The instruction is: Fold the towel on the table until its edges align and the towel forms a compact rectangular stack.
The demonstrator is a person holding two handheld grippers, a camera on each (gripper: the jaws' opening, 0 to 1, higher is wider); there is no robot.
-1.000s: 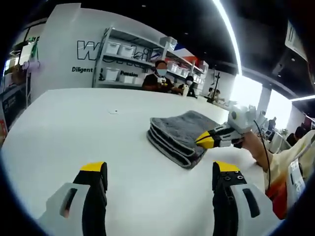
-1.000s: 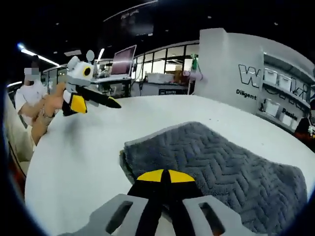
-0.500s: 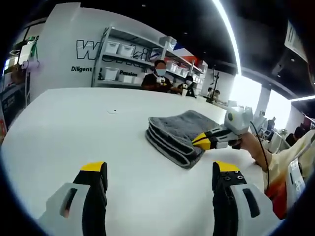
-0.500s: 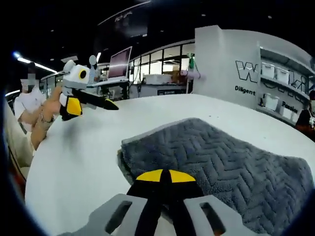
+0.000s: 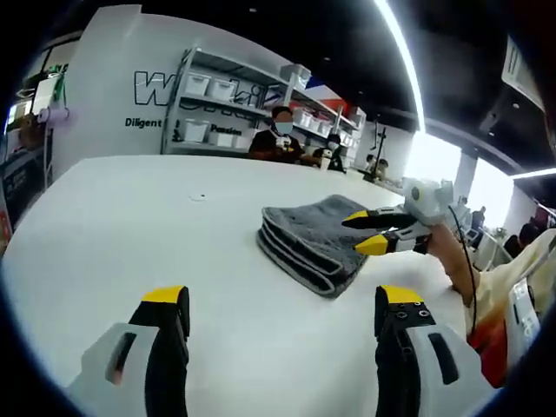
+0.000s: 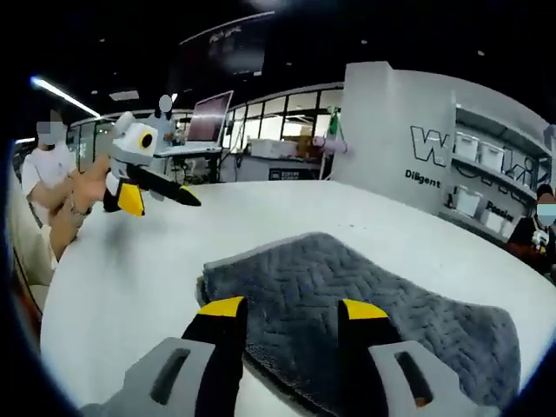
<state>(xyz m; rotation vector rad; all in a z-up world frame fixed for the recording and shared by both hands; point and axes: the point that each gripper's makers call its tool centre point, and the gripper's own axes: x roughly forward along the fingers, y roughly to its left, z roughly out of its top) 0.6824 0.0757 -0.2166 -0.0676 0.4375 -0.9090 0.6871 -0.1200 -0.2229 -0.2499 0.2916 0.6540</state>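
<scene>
Left gripper hangs low over the white counter, jaws wide apart with nothing in them. Further right, the grey towel sits folded in a compact stack near the counter's middle. Right gripper hovers at the towel's edge — jaws parted, gripping nothing.

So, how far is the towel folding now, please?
Folding looks done: the gray towel lies on the white table as a compact layered stack with roughly aligned edges. Nothing is in hand: the right gripper is open above the towel's edge, and the left gripper is open, apart. Probably only withdrawing is left.
</scene>
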